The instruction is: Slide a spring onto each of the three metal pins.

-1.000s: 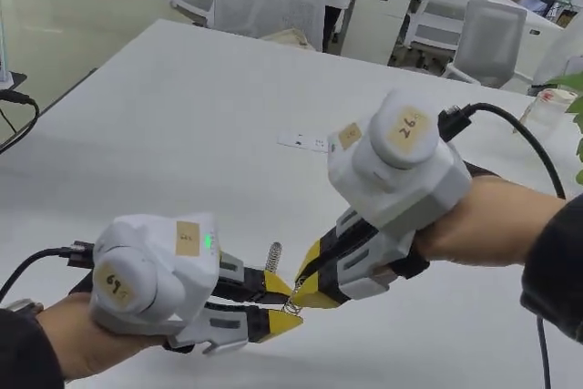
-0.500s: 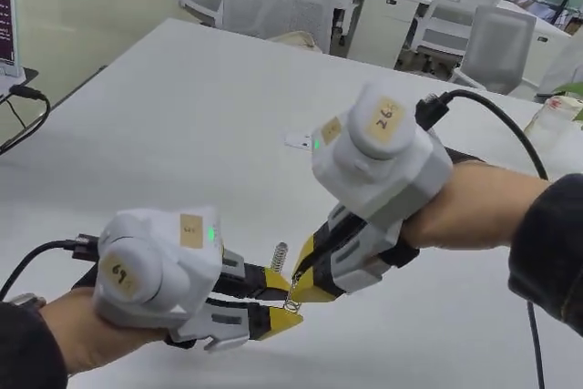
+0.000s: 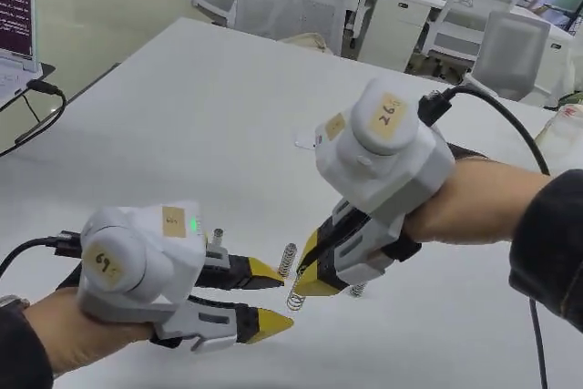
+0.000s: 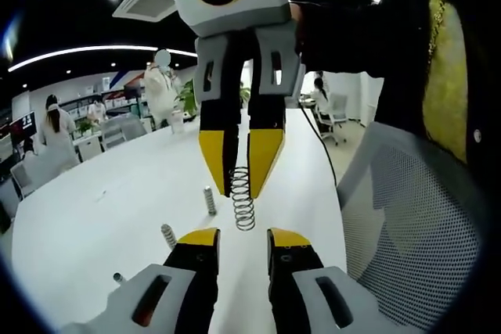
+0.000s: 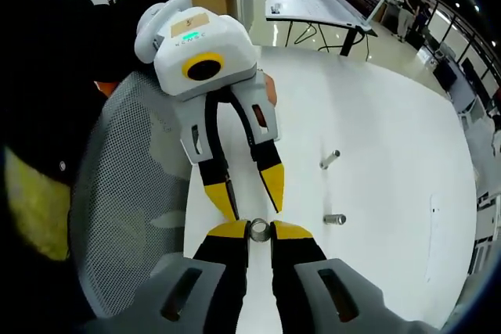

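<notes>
Left tool (image 5: 252,206) just let go and backed off, jaws apart, so the right tool (image 4: 241,189) alone pinches the spring (image 4: 243,209), probably bound for that bare-looking pin (image 3: 217,237).

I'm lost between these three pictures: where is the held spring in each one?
Head view: spring low centre, hanging from the right hand-held gripper tips.
Left gripper view: spring dead centre, between the facing yellow jaws.
Right gripper view: bottom centre, end-on.
Shared landmark: white table.
</notes>
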The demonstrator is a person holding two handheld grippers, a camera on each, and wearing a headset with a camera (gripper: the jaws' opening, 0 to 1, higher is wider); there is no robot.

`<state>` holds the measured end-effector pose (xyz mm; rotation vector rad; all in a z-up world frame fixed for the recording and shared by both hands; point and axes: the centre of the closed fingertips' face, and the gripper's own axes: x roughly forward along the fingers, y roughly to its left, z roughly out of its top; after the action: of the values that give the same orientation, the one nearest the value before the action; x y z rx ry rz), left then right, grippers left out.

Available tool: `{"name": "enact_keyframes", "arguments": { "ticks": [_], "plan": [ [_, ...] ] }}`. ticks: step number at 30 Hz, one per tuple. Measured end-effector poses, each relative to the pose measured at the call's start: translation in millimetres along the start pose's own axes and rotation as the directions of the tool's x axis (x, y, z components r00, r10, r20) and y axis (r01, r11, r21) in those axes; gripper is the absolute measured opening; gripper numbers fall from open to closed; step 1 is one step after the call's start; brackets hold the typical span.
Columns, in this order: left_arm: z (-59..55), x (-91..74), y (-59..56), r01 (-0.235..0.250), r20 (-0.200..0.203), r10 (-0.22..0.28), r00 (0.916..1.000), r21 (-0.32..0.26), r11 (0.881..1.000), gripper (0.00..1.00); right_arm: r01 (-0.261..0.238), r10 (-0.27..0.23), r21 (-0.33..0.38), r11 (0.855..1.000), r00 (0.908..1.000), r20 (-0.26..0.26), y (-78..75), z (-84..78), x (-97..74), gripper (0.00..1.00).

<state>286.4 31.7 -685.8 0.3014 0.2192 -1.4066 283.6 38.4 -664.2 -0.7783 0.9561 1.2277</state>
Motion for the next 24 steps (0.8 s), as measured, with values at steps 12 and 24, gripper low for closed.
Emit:
{"name": "enact_keyframes", "arguments": {
  "ticks": [12,24],
  "plan": [
    [-12.8,-18.5,13.4,-0.077,-0.004,0.077,0.9970,-0.065,0.995,0.34,0.001,-0.001,-0.011,1.000,1.0000,0.007,-5.5,6.1,1.3,0.07],
    [-28.2,-35.8,24.6,-0.160,-0.011,0.160,0.9870,-0.135,0.978,0.52,0.002,-0.002,-0.025,1.000,0.9999,0.012,-10.2,11.4,4.8,0.07]
  ]
}}
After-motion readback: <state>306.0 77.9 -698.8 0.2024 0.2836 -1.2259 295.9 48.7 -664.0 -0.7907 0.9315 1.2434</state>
